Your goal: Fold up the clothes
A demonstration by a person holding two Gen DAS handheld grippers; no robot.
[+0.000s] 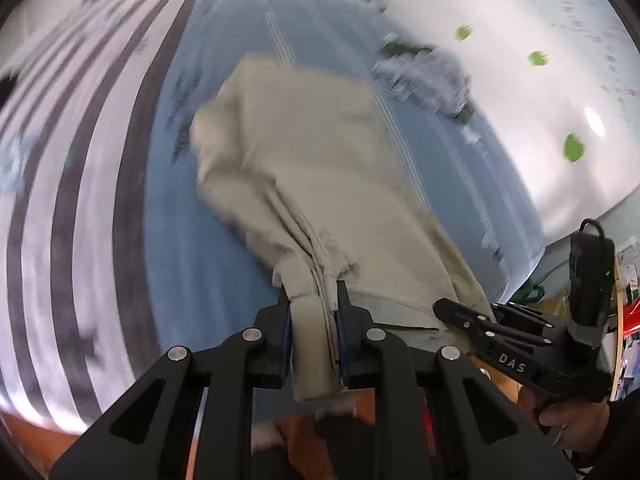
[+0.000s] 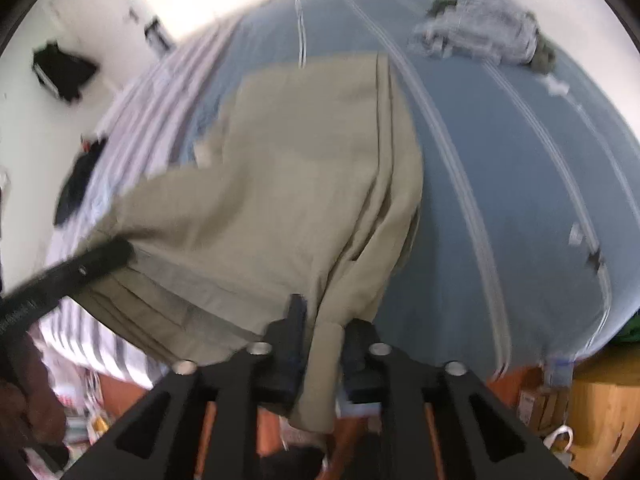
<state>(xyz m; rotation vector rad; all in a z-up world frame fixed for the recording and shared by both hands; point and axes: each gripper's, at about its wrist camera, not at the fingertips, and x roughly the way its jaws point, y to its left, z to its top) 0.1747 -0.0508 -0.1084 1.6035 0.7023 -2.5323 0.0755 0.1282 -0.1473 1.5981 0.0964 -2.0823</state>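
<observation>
Left gripper (image 1: 313, 312) clamped on a bunched edge of the khaki garment (image 1: 304, 168), right gripper (image 2: 322, 328) pinching another corner (image 2: 326, 344). Spread away from both claws across the blue sheet (image 1: 224, 92). Beyond the garment, a crumpled grey pile (image 2: 484, 32).

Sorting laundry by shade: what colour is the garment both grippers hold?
Plain beige, khaki-like garment, clearest in the right wrist view.

1. The left gripper (image 1: 313, 300) is clamping a bunched fold of beige cloth between its fingers.
2. The right gripper (image 2: 322, 320) is pinching cloth likewise.
3. The right gripper is sitting just right of the left claw.
</observation>
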